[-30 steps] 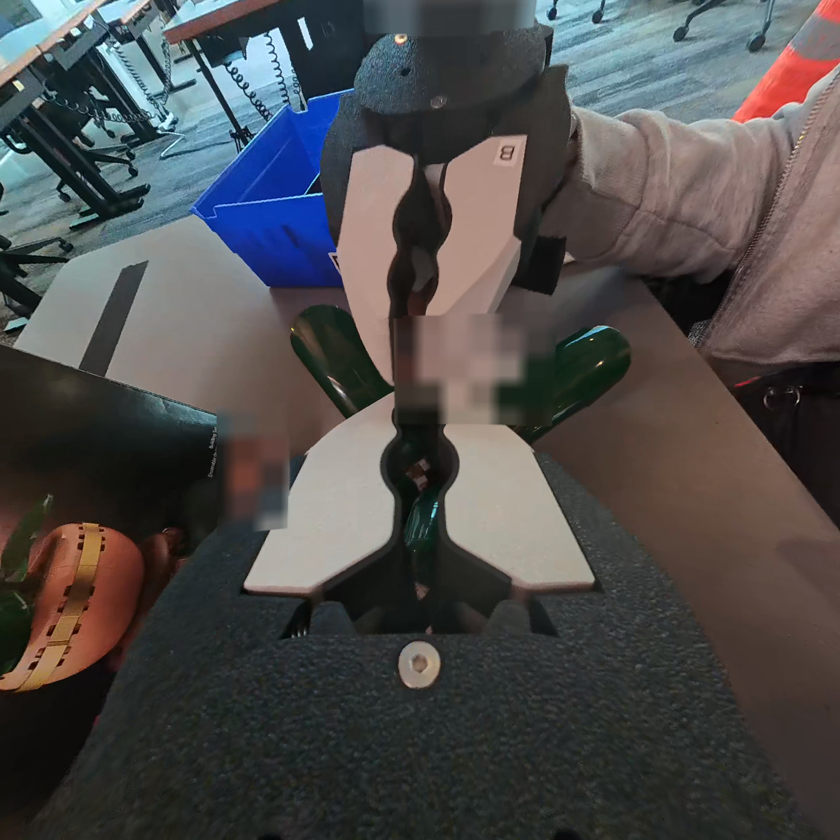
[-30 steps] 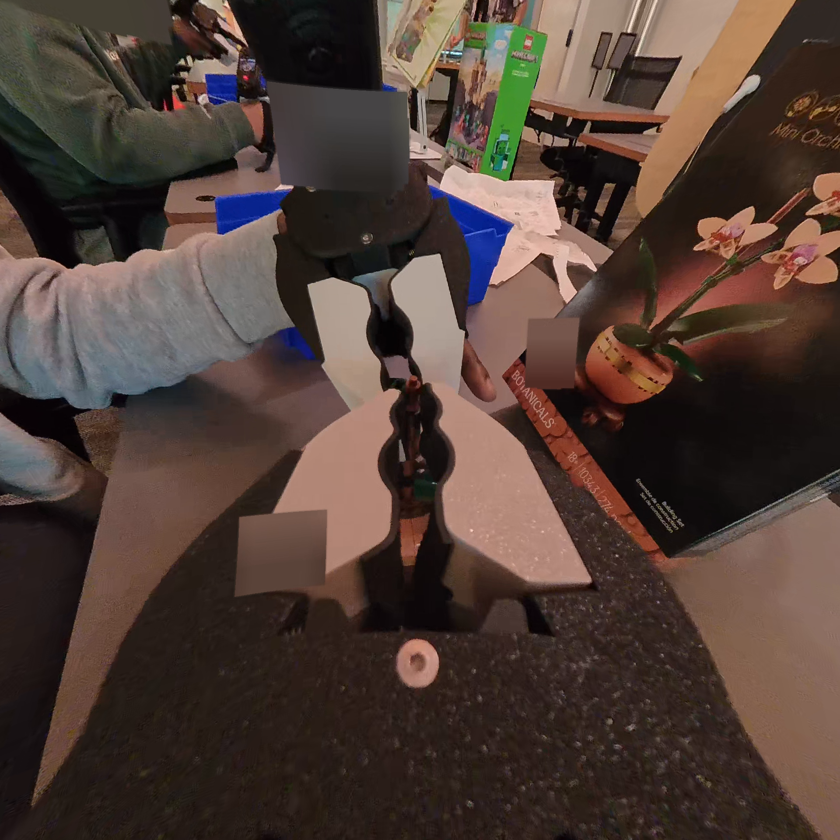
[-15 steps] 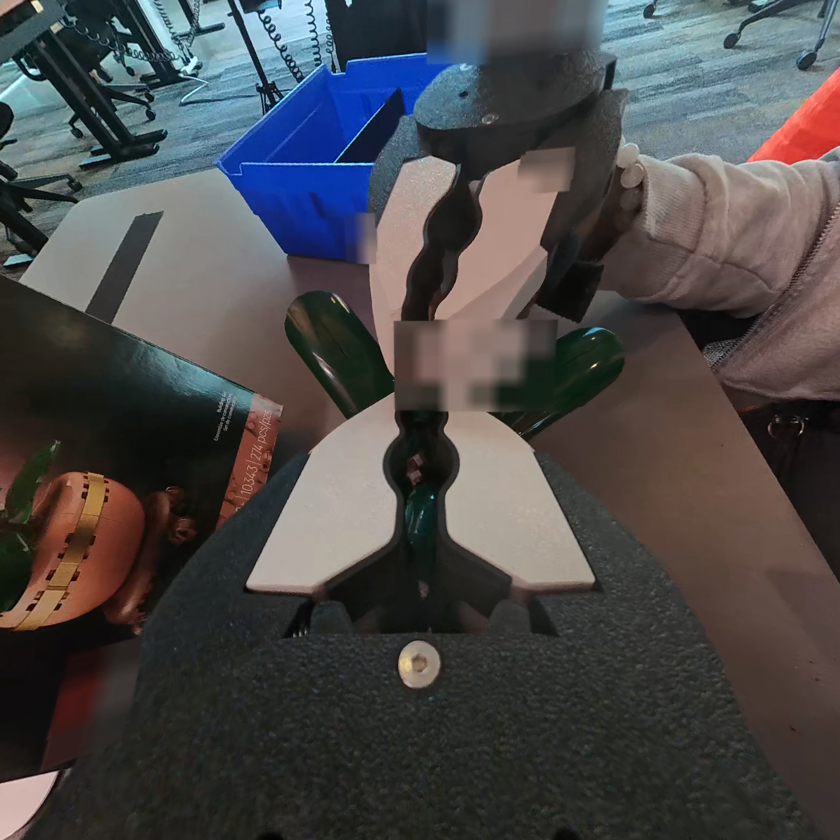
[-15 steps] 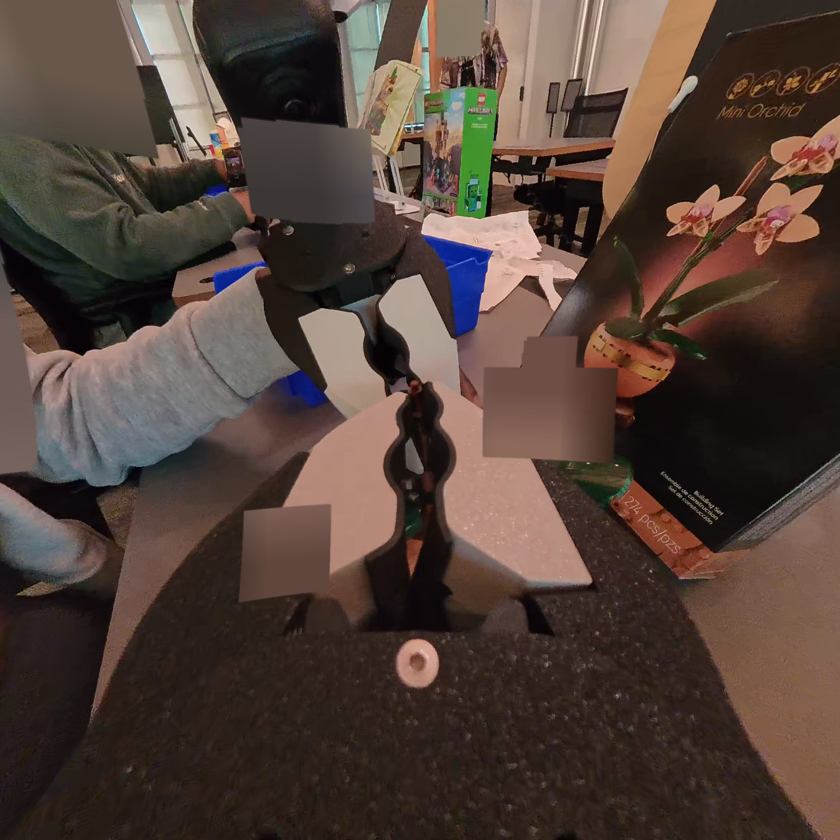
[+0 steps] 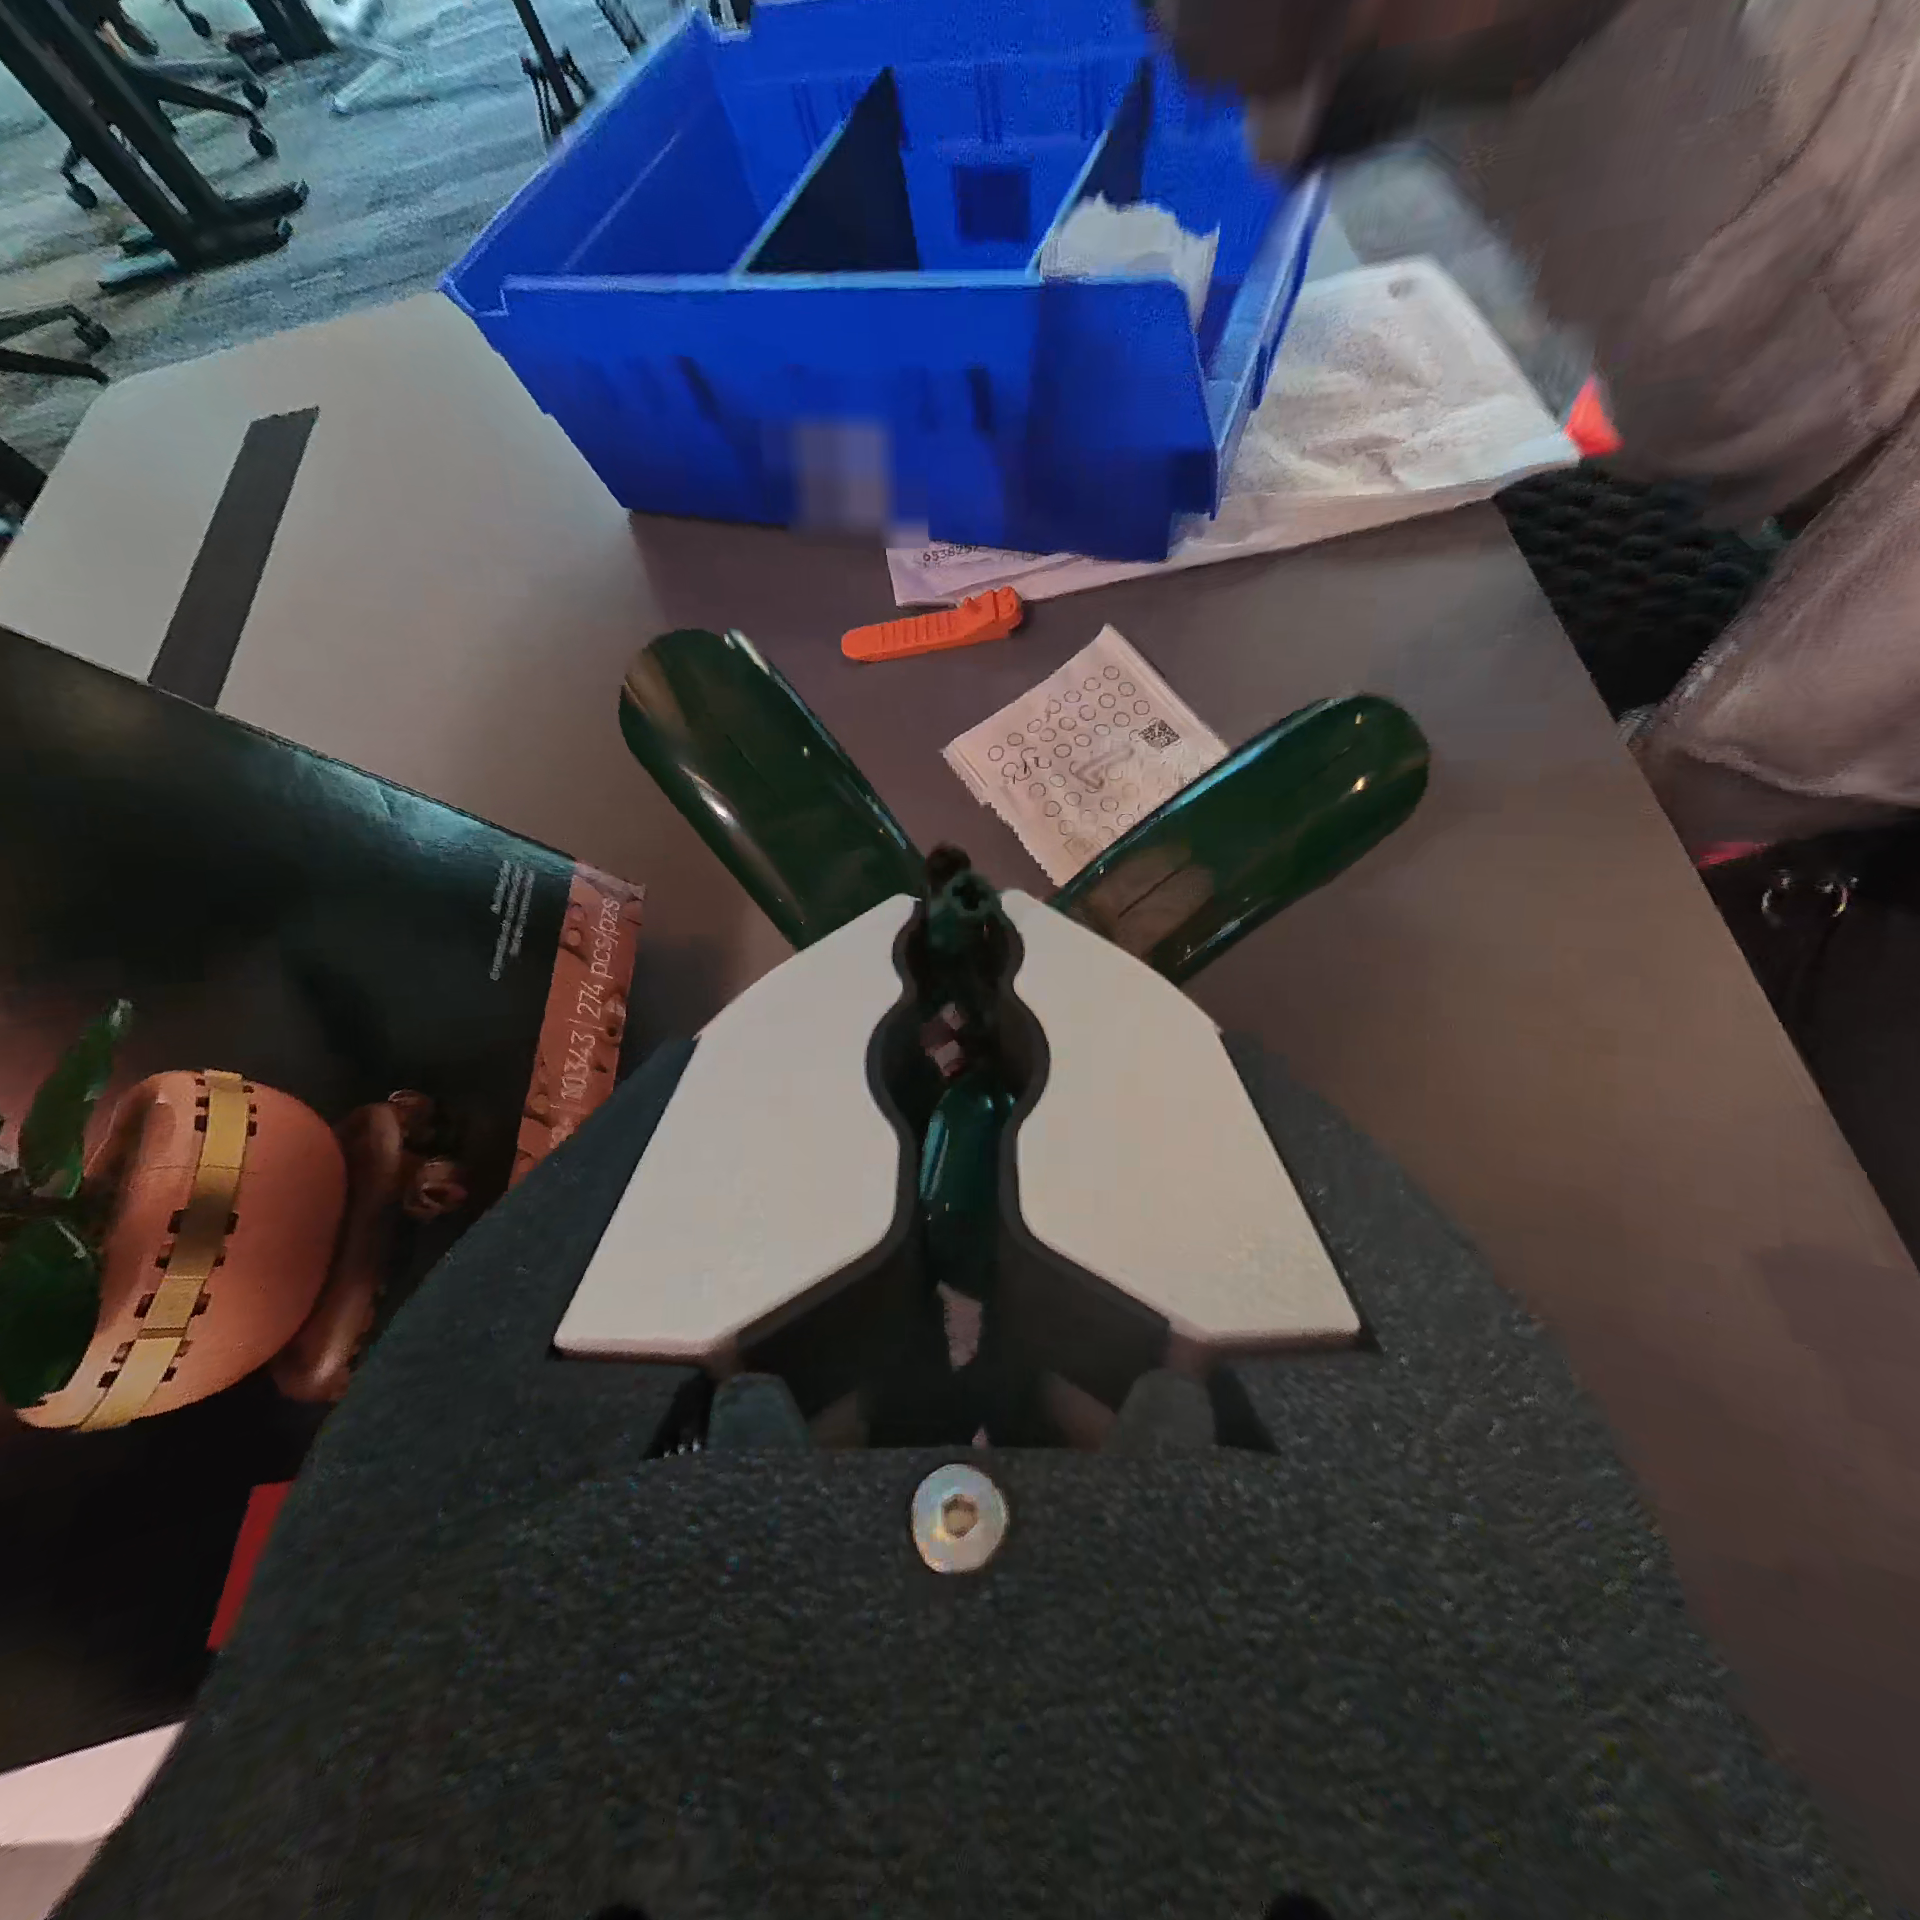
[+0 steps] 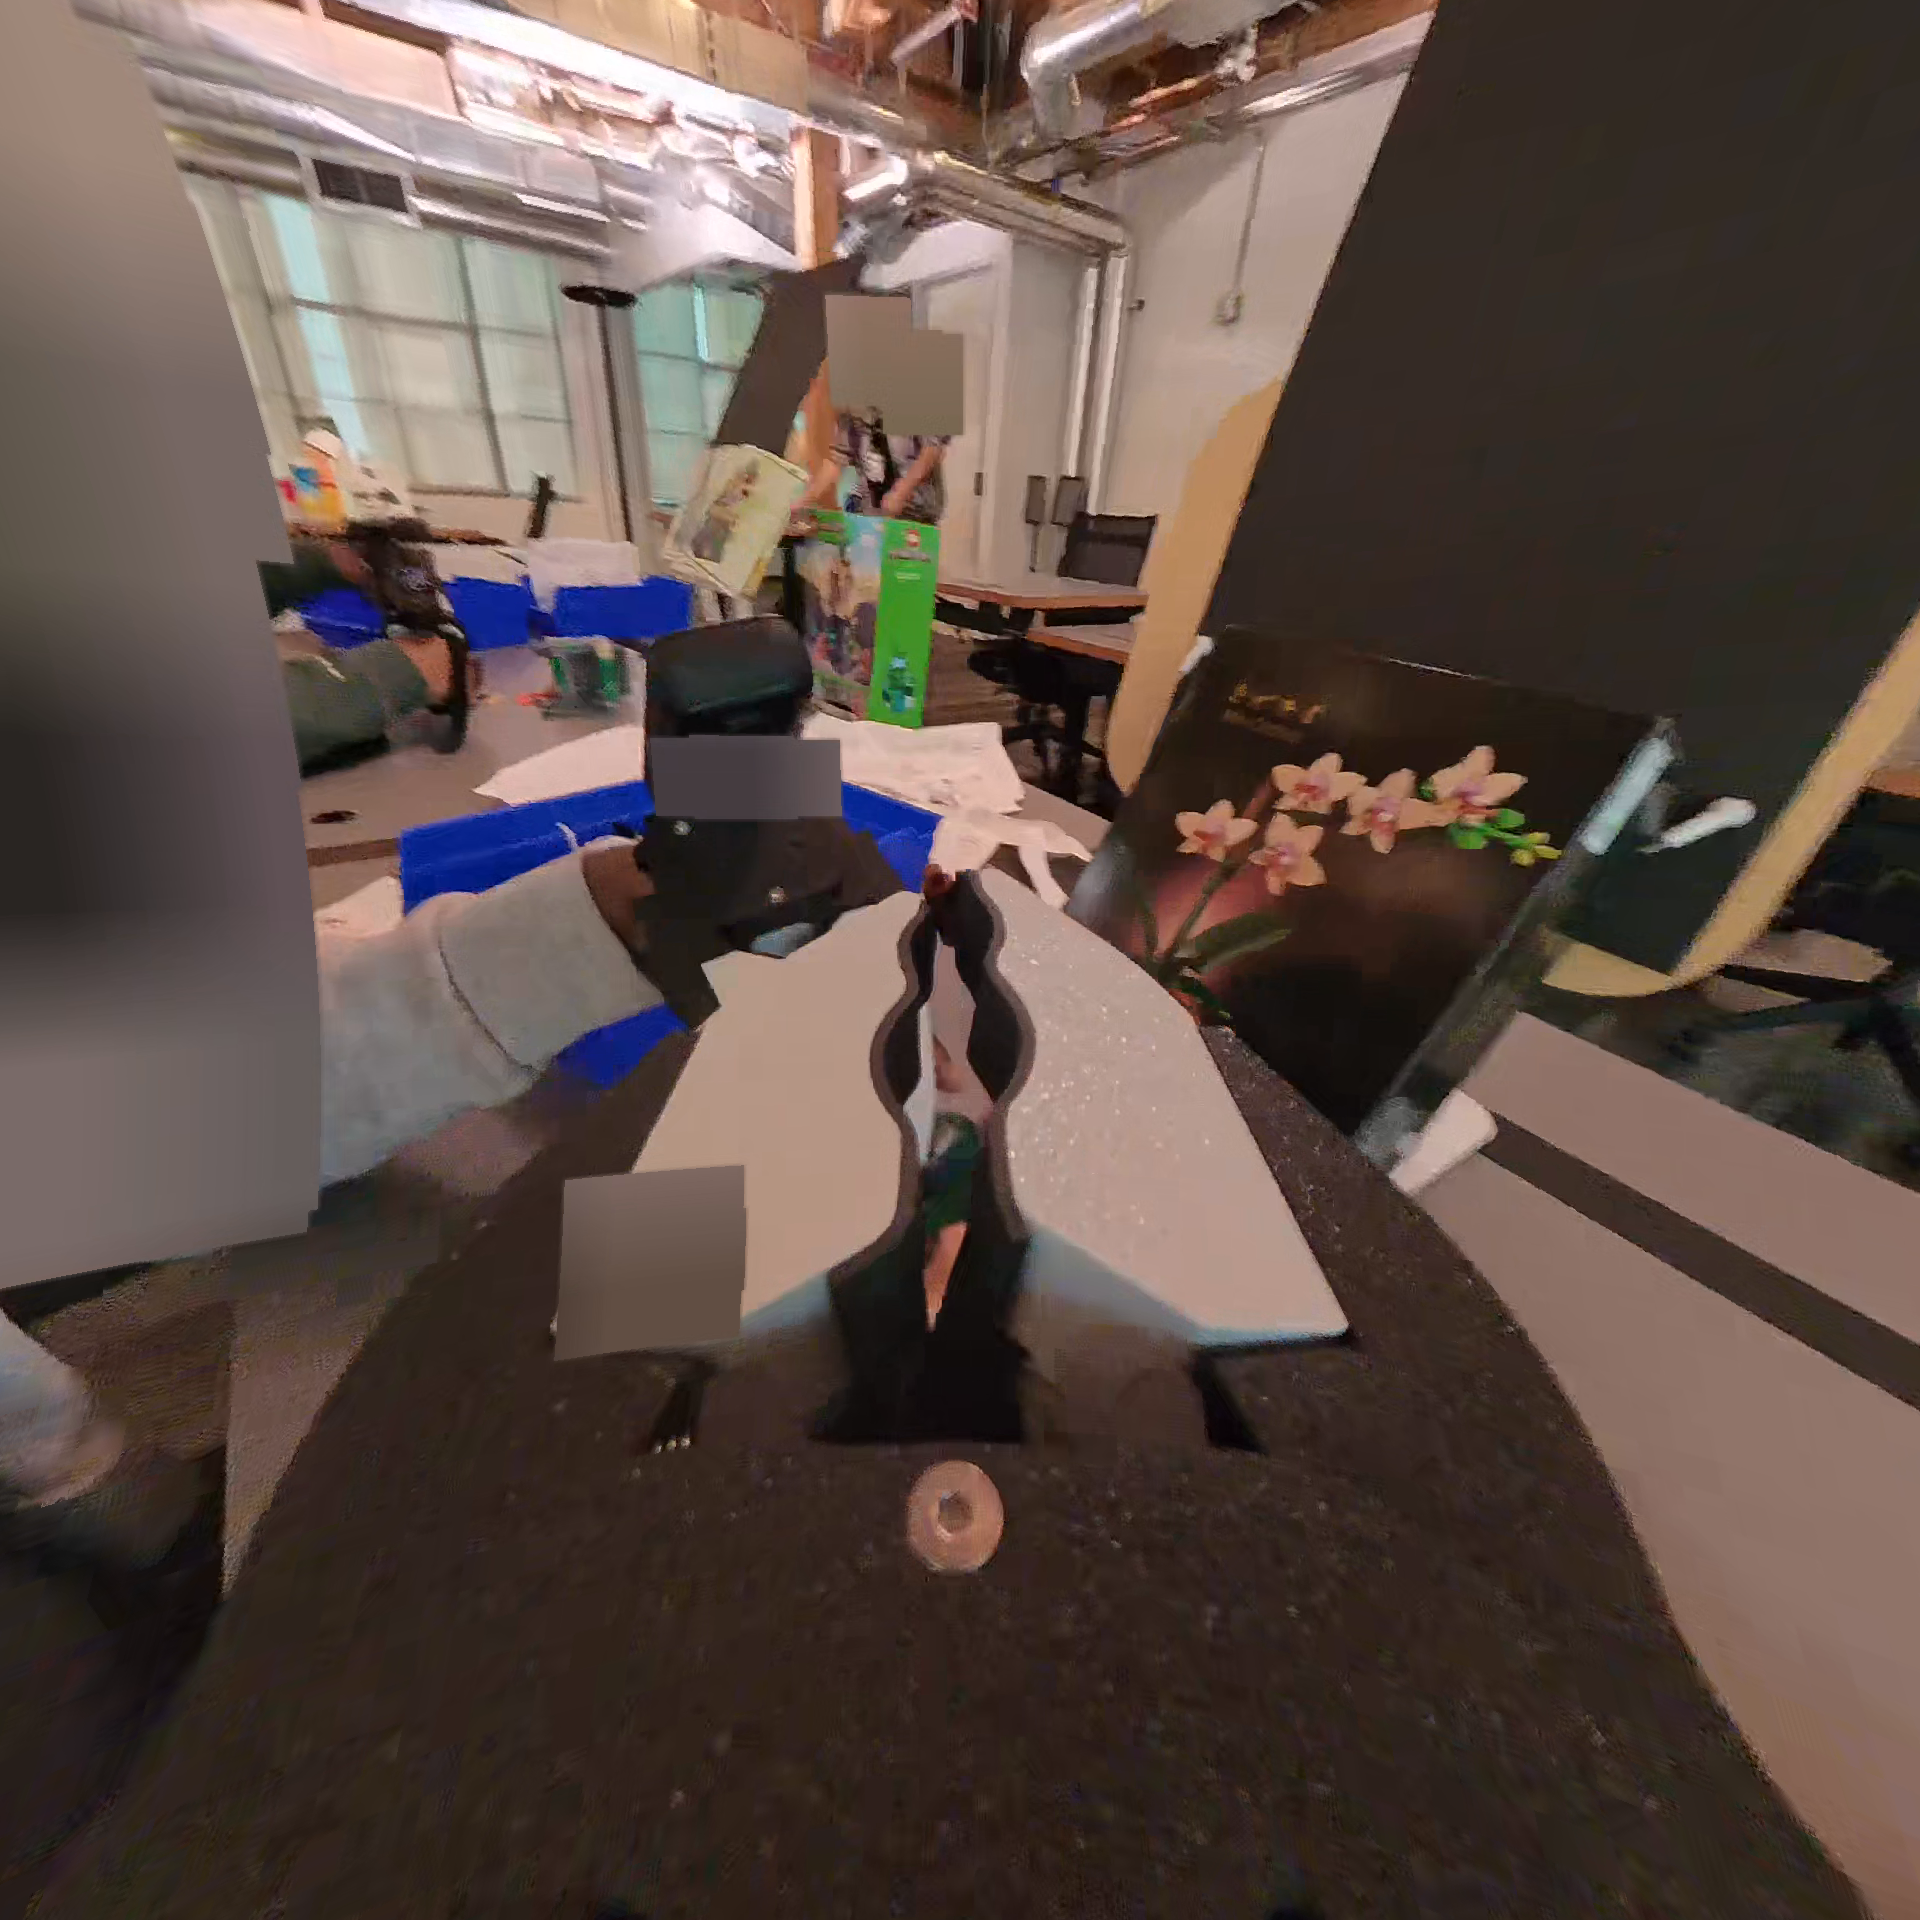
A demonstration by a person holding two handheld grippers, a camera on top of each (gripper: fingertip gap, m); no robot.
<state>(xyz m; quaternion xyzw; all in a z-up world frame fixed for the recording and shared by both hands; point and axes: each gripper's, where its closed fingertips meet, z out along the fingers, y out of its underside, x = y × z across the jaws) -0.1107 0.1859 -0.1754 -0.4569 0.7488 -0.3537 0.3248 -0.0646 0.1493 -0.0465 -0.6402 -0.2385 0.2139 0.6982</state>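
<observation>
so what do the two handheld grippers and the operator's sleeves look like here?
Both match: left gripper and right gripper have a black, grainy-textured body with a silver hex screw in the middle. Each has two flat pale-grey fingers with wavy black inner edges. No cables visible. The operator wears a light grey sleeve, ribbed at the cuff. Some markings are covered by blur patches.

A blue bin [image 5: 852, 405] sits on the table [image 5: 1455, 935], resting partly on white paper sheets [image 5: 1382, 384]. An orange tool [image 5: 930, 627] and a small paper packet [image 5: 1081, 758] lie nearby; a black orchid box [image 6: 1351, 883] stands upright.
</observation>
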